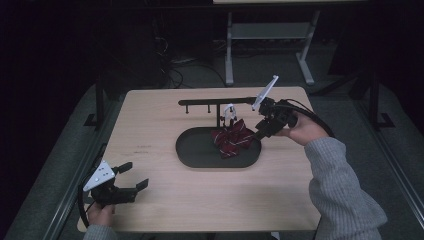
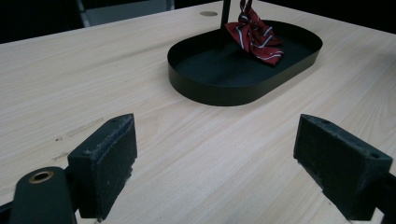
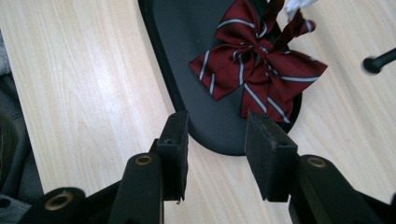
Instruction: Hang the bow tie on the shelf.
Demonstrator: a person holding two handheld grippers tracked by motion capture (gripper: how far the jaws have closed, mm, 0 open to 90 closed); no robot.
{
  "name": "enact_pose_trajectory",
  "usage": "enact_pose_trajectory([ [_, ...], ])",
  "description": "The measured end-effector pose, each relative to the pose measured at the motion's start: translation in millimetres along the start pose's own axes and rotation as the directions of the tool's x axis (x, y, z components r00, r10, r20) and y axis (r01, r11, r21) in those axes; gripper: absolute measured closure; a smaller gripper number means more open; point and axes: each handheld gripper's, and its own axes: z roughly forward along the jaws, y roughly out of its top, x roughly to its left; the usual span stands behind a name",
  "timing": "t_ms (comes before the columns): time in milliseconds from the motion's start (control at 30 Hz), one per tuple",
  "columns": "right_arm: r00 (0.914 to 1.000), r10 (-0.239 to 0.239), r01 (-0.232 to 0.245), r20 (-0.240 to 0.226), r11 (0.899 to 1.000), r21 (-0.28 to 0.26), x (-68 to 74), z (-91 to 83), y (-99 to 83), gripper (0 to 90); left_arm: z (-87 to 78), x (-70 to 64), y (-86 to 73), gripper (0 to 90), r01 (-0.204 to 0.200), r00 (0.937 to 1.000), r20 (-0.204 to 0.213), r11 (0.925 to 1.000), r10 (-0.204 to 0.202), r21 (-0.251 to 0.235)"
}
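A wooden table (image 1: 150,130) seen from above, with a black oval tray (image 1: 192,152) near its middle. A dark red striped bow tie (image 1: 232,138) lies at the right end of the tray, its strap rising to a hook on a low black rack (image 1: 210,102) that stands just behind the tray.

The right gripper (image 1: 259,134) hovers at the tray's right rim, just beside the bow. Its jaws are parted by a modest gap and hold nothing. In the right gripper view the bow (image 3: 257,74) lies straight ahead of and a little beyond the jaw tips, across the tray rim (image 3: 219,142), with its wings spreading crosswise to the line of reach (so the jaws face the broad side of a wing rather than its end).

The left gripper (image 1: 134,176) rests near the table's front left corner, well apart from the tray, jaws spread wide and empty. From its camera the tray (image 2: 210,91) and bow (image 2: 254,35) sit far ahead and to the right.

The right gripper is by far the nearer one. Its likely next move is a short push forward over the rim to close on the near wing.
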Motion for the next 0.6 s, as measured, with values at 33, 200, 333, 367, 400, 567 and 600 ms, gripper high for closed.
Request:
enact_pose_trajectory([
  [33,1.0000,-0.001,0.001,-0.003,1.000,-0.004,1.2,0.8,-2.4,58.7,-0.1,0.0,0.0,13.1,0.000,1.0000,-0.001,1.0000,0.000,0.000],
  [200,0.9999,0.012,-0.012,-0.009,1.000,-0.010,5.5,5.9,-11.2,57.5,-0.2,0.1,-0.1,13.1,-0.001,1.0000,-0.001,1.0000,0.001,0.001],
  [333,0.9997,0.022,-0.022,-0.008,1.000,-0.012,7.7,11.4,-20.2,55.8,0.1,0.1,-0.1,13.1,-0.003,1.0000,0.001,1.0000,0.003,0.002],
  [367,0.9997,0.023,-0.023,-0.013,1.000,-0.014,8.4,12.7,-22.5,55.8,0.1,-0.2,-0.1,13.1,0.000,1.0000,0.000,1.0000,0.000,0.000],
  [400,0.9997,0.023,-0.023,-0.012,1.000,-0.016,9.6,13.9,-24.7,55.7,0.0,-0.1,-0.1,13.1,-0.002,1.0000,0.000,1.0000,0.002,0.001],
  [567,0.9994,0.030,-0.031,-0.016,0.999,-0.018,13.5,18.9,-34.3,55.3,0.0,-0.5,-0.1,13.1,0.001,1.0000,-0.001,1.0000,-0.001,-0.001],
  [600,0.9993,0.032,-0.033,-0.018,0.999,-0.018,14.3,19.9,-36.2,55.3,-0.4,-0.4,0.0,13.1,-0.003,1.0000,-0.001,1.0000,0.003,0.002],
])
